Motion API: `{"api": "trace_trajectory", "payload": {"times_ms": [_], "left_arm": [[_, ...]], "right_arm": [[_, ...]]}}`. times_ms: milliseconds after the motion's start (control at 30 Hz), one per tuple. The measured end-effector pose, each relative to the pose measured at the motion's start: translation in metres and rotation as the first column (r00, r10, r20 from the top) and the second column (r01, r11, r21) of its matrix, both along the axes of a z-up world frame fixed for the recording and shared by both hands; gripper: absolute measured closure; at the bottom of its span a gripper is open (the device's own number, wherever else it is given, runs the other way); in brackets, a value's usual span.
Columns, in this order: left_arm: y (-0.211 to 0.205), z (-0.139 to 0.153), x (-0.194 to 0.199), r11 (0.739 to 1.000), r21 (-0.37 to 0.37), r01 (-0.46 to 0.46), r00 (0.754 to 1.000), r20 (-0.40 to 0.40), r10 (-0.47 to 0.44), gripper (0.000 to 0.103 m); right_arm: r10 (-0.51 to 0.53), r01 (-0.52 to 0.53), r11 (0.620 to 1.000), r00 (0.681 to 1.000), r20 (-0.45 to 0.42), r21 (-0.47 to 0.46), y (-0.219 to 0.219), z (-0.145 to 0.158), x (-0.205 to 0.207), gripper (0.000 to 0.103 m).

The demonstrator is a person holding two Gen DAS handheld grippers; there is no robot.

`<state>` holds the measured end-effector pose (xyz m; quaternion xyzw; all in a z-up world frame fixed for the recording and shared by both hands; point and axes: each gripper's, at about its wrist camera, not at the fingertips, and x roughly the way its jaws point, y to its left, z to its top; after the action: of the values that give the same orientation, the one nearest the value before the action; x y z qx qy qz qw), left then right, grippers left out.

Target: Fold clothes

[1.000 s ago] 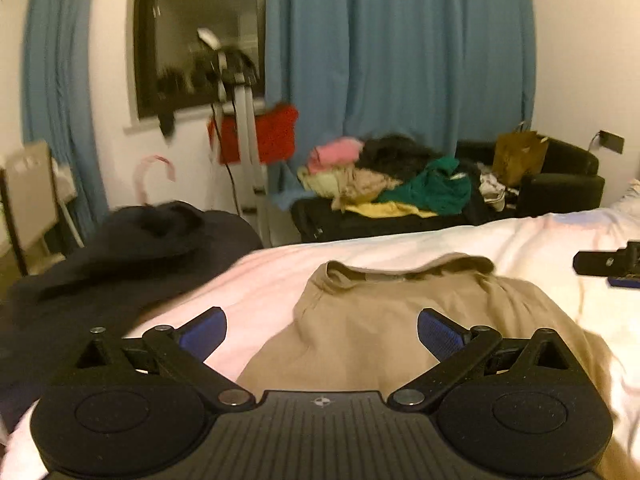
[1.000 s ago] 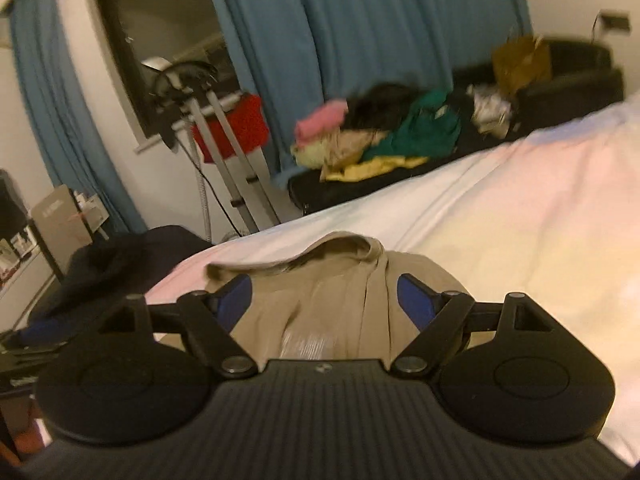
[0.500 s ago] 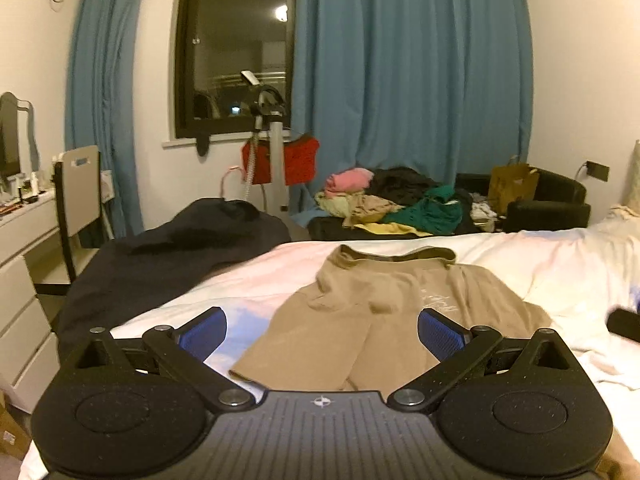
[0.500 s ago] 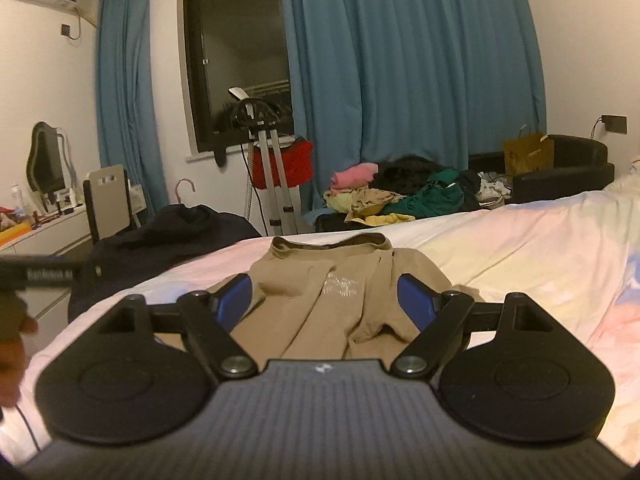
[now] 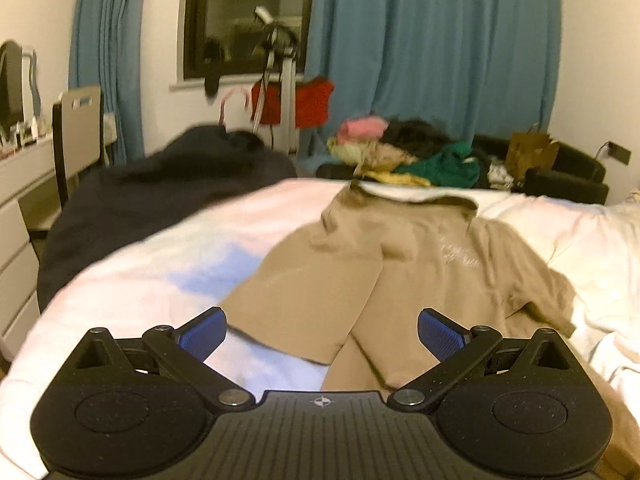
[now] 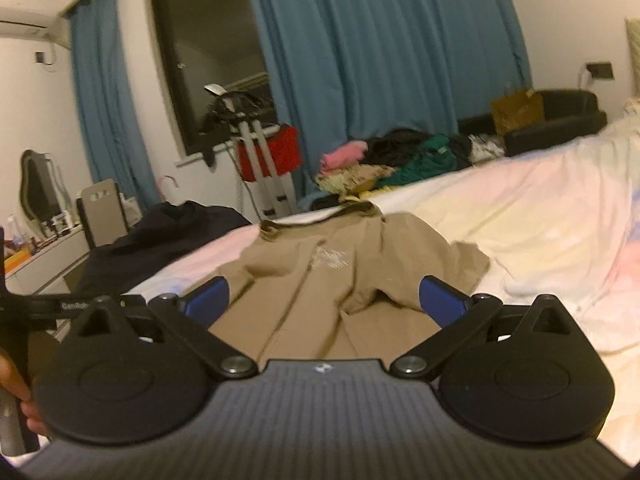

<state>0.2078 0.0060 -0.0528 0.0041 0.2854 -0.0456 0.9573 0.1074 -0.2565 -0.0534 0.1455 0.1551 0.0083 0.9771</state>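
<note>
A tan shirt lies spread on the white bed, collar at the far edge, left side folded over the middle, a pale print on its chest. My left gripper is open and empty, just above the shirt's near hem. The shirt also shows in the right wrist view. My right gripper is open and empty over the shirt's near part. The left gripper's handle and a hand show at the left edge there.
A dark garment lies on the bed's far left corner. A pile of coloured clothes sits on a low dark sofa beyond the bed. A chair and white drawers stand at the left. Blue curtains hang behind.
Both grippers pulled back and rose, then the left came lower over the shirt's near hem. The shirt's left side now lies folded over. Both stay open.
</note>
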Motion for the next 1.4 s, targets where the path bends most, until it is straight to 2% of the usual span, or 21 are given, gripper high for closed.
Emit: {"api": "trace_trajectory", "payload": {"times_ms": [200,333,467,633,800,1000,1200,1267,1367,1400], "left_arm": [[0.008,-0.014,0.022,0.999,-0.026,-0.030,0.999,-0.045,0.029,0.000],[0.024,-0.026,0.038,0.992,-0.092,-0.089,0.991,-0.112,0.079,0.000],[0.054,-0.040,0.057,0.962,-0.191,-0.193,0.969,-0.190,0.156,0.000],[0.085,-0.050,0.072,0.922,-0.260,-0.286,0.947,-0.223,0.231,0.001],[0.101,-0.052,0.082,0.918,-0.267,-0.295,0.948,-0.204,0.245,0.001],[0.116,-0.064,0.093,0.884,-0.354,-0.306,0.944,-0.235,0.233,0.009],[0.123,-0.068,0.108,0.839,-0.450,-0.306,0.949,-0.211,0.233,0.017],[0.127,-0.070,0.114,0.809,-0.505,-0.300,0.952,-0.207,0.224,0.026],[0.132,-0.076,0.120,0.757,-0.577,-0.308,0.951,-0.220,0.218,0.030],[0.132,-0.079,0.121,0.748,-0.583,-0.318,0.947,-0.234,0.220,0.030]], "right_arm": [[-0.009,0.009,1.000,0.999,-0.042,0.021,-0.001,-0.010,0.009,0.000],[0.003,-0.002,1.000,0.998,-0.068,0.012,0.002,-0.017,0.017,0.000],[0.004,-0.001,1.000,0.995,-0.104,0.029,0.002,-0.026,0.025,0.000],[0.003,0.000,1.000,0.992,-0.125,0.028,0.003,-0.031,0.031,0.000],[0.003,0.001,1.000,0.990,-0.142,0.026,0.004,-0.035,0.036,0.000],[0.009,-0.004,1.000,0.986,-0.166,0.027,0.007,-0.039,0.043,0.000],[0.001,0.003,1.000,0.981,-0.192,0.021,0.007,-0.045,0.047,0.000],[0.000,0.007,0.999,0.980,-0.198,0.033,0.005,-0.046,0.049,0.000],[-0.005,0.014,0.999,0.978,-0.207,0.043,0.002,-0.050,0.052,0.000],[-0.006,0.017,0.999,0.977,-0.213,0.049,0.002,-0.051,0.053,0.000]]}}
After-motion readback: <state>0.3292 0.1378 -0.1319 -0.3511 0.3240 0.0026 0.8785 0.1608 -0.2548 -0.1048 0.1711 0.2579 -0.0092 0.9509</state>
